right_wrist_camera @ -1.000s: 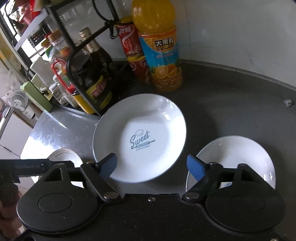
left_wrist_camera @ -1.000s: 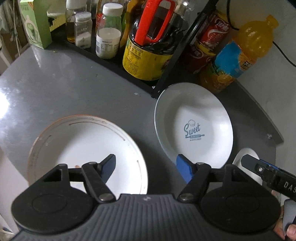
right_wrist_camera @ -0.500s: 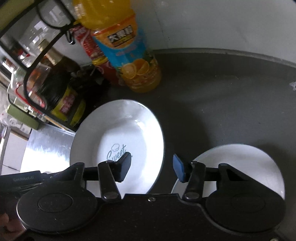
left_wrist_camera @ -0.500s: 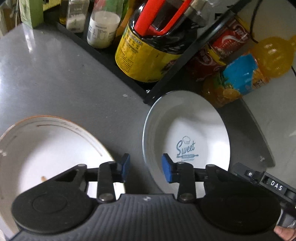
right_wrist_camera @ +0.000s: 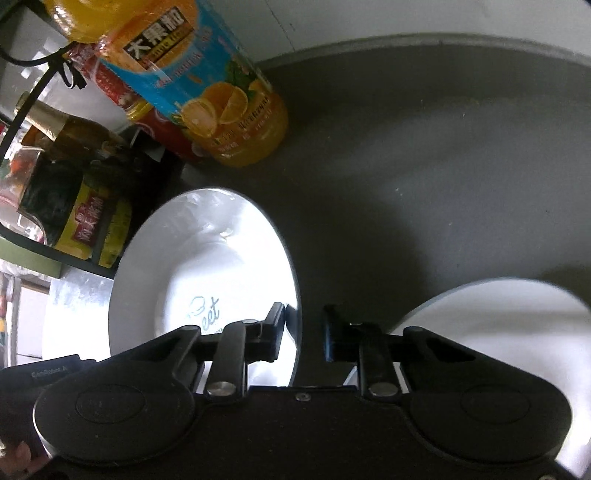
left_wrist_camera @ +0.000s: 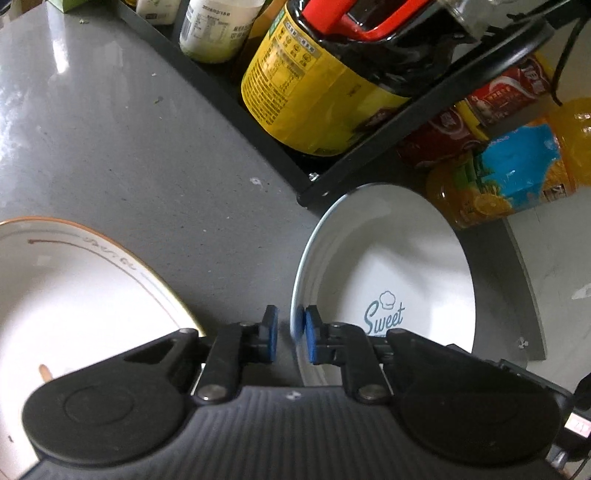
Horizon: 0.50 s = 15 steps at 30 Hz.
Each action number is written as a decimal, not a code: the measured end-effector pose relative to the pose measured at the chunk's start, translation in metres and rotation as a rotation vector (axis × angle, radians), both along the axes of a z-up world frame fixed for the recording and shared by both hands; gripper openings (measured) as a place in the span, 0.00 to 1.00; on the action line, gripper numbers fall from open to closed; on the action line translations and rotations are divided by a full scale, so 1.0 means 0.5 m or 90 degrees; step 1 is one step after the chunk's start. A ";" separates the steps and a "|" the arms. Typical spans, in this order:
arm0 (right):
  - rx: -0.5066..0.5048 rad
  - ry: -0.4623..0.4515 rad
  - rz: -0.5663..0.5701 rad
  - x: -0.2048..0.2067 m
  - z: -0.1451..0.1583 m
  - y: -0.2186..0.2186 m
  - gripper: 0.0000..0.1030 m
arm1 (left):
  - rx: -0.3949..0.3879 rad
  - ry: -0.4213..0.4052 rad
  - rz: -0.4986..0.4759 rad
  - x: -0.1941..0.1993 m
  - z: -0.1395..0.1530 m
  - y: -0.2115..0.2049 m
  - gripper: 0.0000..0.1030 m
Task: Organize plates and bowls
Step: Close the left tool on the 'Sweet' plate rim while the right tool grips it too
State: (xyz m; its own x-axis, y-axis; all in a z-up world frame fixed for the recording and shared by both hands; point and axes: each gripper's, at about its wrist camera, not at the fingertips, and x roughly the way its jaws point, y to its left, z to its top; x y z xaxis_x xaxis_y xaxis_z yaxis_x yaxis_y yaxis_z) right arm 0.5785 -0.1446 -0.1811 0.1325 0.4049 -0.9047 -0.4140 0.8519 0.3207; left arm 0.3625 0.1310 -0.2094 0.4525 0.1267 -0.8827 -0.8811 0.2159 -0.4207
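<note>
A white deep plate printed "Sweet" [left_wrist_camera: 388,266] [right_wrist_camera: 207,251] lies on the grey counter [left_wrist_camera: 129,147]. My left gripper [left_wrist_camera: 291,336] straddles its left rim. The blue pads [left_wrist_camera: 312,332] are drawn in tight, with the rim pinched between them. My right gripper [right_wrist_camera: 304,336] straddles the same plate's right rim. Its jaws are narrowed but still open, with a gap between the rim and the outer finger. A larger white plate with a brown edge [left_wrist_camera: 74,295] lies to the left. A small white plate [right_wrist_camera: 498,325] lies to the right.
A black wire rack [left_wrist_camera: 369,162] holding a yellow-labelled jug [left_wrist_camera: 314,92] and bottles stands right behind the Sweet plate. An orange juice bottle [right_wrist_camera: 207,92] and red cans [left_wrist_camera: 498,92] stand beside it. The counter's curved back edge meets the wall [right_wrist_camera: 443,22].
Both grippers moved forward and down onto the Sweet plate's opposite rims. Both narrowed from wide open, the left down to the rim.
</note>
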 end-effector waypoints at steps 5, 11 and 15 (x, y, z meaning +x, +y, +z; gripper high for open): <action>0.032 0.025 -0.014 0.010 -0.020 -0.004 0.16 | 0.000 -0.012 -0.001 0.007 -0.013 0.005 0.09; 0.029 0.009 -0.005 0.009 -0.021 0.008 0.14 | -0.011 -0.021 0.001 0.011 -0.022 0.014 0.09; 0.027 0.011 -0.012 0.002 -0.018 0.005 0.13 | 0.000 -0.018 -0.025 0.012 -0.013 0.014 0.09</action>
State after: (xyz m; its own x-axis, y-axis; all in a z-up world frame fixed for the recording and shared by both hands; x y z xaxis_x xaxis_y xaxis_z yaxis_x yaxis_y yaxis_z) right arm 0.5796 -0.1423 -0.1900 0.1244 0.4400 -0.8893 -0.3926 0.8450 0.3632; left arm 0.3683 0.1378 -0.2160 0.4815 0.1087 -0.8697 -0.8601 0.2495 -0.4450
